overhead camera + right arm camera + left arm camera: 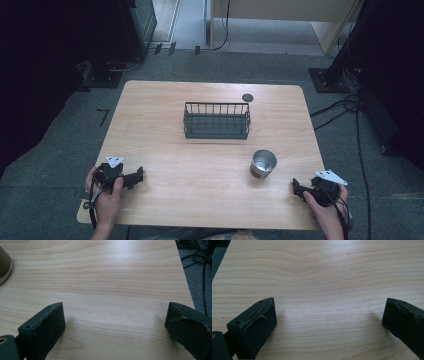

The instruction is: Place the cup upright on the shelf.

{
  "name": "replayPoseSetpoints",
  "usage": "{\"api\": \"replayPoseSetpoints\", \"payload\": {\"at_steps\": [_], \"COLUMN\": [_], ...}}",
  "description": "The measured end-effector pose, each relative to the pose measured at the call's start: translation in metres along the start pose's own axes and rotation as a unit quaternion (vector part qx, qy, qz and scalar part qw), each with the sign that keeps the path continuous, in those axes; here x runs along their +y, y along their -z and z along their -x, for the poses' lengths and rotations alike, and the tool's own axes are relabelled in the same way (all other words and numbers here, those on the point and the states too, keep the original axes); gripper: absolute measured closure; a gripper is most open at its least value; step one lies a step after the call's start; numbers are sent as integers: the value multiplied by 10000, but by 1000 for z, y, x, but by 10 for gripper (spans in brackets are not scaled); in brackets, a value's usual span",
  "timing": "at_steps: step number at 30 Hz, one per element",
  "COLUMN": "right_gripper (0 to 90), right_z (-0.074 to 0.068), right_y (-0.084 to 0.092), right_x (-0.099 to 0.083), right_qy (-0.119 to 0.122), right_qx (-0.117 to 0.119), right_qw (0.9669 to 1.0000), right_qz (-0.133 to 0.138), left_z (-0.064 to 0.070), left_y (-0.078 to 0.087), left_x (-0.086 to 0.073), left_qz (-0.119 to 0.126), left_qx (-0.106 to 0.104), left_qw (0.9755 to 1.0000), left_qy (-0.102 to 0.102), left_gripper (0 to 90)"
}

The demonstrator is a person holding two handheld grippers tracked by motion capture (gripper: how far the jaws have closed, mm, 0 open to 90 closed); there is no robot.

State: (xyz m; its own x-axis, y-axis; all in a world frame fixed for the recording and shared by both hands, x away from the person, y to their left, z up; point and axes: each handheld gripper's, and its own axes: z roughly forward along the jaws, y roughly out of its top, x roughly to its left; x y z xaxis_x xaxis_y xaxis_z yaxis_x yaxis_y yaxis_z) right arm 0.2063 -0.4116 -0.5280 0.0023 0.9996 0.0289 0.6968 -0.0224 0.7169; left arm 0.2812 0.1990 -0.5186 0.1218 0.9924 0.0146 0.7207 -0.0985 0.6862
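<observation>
A shiny metal cup (263, 163) stands upright on the wooden table (210, 200), right of centre. A dark wire basket (217, 120) sits behind it near the table's middle, with nothing visible inside. My left gripper (136, 176) rests at the front left corner in a hand, open, with bare wood between its jaws (329, 307). My right gripper (296, 188) lies at the front right corner, also open over bare wood (115, 307). The cup's lower side (3, 265) shows at the top left of the right gripper view, well apart from the jaws.
A small dark round disc (247, 97) lies near the table's far edge, behind the basket. The table's right edge (186, 282) runs close beside my right gripper, with cables (203, 262) on the grey floor beyond. Dark stands and cables surround the table.
</observation>
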Motion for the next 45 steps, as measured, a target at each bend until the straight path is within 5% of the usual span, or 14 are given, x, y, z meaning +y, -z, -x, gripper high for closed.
{"api": "replayPoseSetpoints", "payload": {"at_steps": [18, 45], "right_gripper": [28, 31], "right_z": [-11, -48], "right_y": [8, 42], "right_x": [11, 69], "right_qy": [-3, 90], "right_qx": [-56, 494], "right_qw": [10000, 9972], "right_qz": [4, 562], "left_z": [0, 0], "left_y": [0, 0], "left_x": [0, 0], "left_qz": [3, 2], "left_qx": [1, 0], "left_qw": [10000, 10000], "left_qy": [1, 2], "left_gripper": [0, 0]}}
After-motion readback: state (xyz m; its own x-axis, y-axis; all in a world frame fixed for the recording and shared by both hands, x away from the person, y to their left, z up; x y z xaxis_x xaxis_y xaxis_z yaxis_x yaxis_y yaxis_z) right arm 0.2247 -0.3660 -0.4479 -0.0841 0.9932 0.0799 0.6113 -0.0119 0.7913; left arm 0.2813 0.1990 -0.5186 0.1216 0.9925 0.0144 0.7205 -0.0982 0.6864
